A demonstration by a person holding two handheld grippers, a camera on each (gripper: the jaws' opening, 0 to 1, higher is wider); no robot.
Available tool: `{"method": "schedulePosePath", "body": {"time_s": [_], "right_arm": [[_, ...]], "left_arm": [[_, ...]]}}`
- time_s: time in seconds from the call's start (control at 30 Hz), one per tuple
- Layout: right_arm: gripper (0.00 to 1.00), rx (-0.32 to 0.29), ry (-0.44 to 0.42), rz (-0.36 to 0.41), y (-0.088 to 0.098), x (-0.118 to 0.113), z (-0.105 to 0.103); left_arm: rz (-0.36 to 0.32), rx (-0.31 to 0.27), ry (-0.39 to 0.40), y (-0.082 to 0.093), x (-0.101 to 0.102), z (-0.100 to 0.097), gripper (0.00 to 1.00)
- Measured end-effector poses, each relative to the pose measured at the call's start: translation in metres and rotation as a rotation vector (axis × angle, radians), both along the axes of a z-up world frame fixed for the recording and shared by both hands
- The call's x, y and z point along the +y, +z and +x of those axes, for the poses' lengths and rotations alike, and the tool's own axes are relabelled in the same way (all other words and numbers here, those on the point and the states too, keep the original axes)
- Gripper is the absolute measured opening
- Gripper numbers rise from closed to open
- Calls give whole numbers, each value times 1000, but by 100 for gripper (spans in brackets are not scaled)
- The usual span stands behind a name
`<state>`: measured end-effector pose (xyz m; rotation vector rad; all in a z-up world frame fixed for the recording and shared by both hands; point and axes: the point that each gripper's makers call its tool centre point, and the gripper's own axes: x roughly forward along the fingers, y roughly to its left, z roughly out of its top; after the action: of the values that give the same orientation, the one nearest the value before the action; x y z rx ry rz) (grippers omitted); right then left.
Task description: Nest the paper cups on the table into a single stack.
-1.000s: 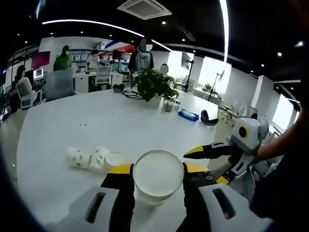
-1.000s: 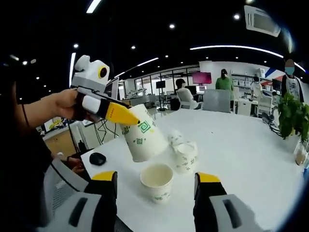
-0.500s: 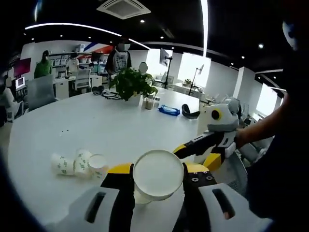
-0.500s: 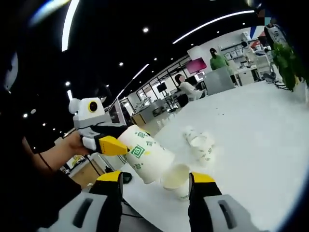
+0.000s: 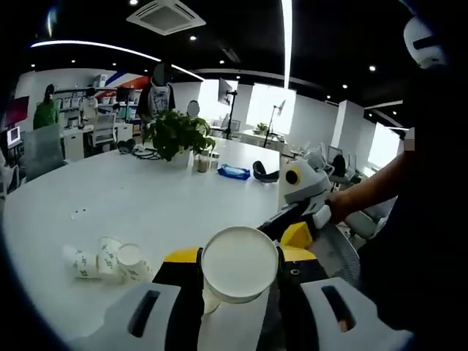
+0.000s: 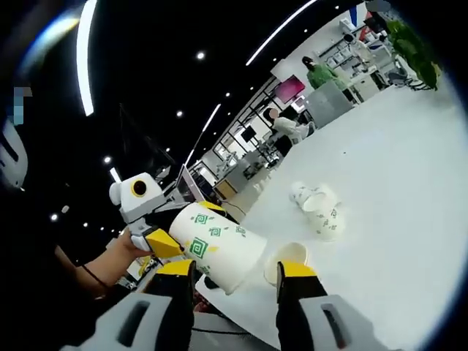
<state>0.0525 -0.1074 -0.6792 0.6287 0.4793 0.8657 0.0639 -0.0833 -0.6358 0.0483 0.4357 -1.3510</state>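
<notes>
My left gripper point(image 5: 239, 257) is shut on a white paper cup point(image 5: 239, 265), whose round end faces its camera. In the right gripper view the same green-patterned cup point(image 6: 219, 248) hangs tilted in the left gripper point(image 6: 174, 238), low over the near edge of the white table point(image 6: 395, 168). My right gripper point(image 6: 235, 270) is open, and the held cup's wide end lies between its jaws. Just behind, one cup point(image 6: 287, 262) stands upright on the table. Several cups point(image 6: 318, 208) lie on their sides farther in, and these lying cups point(image 5: 102, 259) also show at lower left. The right gripper point(image 5: 294, 230) comes in beside the held cup.
A potted plant point(image 5: 174, 135), a blue packet point(image 5: 235, 172) and a black object point(image 5: 265, 172) sit at the table's far side. People and desks fill the office behind. A person's arm point(image 5: 365, 199) holds the right gripper. The table's middle point(image 5: 146, 197) is bare.
Both views have swung. The right gripper has come closer to the held cup, which now lies between its jaws. The standing cup and the lying cups have stayed put.
</notes>
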Motion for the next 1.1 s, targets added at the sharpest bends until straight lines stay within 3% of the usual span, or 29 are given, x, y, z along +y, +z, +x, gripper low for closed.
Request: {"method": "schedulePosePath", "body": {"time_s": [0.13, 0.33, 0.5, 0.67, 0.8, 1.1], "right_arm": [[31, 19, 18, 40, 6, 5, -4], [29, 27, 2, 40, 4, 4, -2], [28, 17, -27, 45, 9, -2, 1], [17, 21, -58, 104, 19, -11, 8], [8, 10, -37, 100, 23, -8, 7], [2, -4, -24, 116, 32, -6, 6]], "left_arm": [[6, 3, -7, -3, -2, -3, 37], [-7, 26, 2, -6, -2, -2, 37], [42, 25, -2, -16, 2, 0, 37], [53, 36, -2, -20, 5, 1, 37], [92, 54, -4, -30, 7, -1, 37], [114, 75, 11, -40, 14, -3, 36]]}}
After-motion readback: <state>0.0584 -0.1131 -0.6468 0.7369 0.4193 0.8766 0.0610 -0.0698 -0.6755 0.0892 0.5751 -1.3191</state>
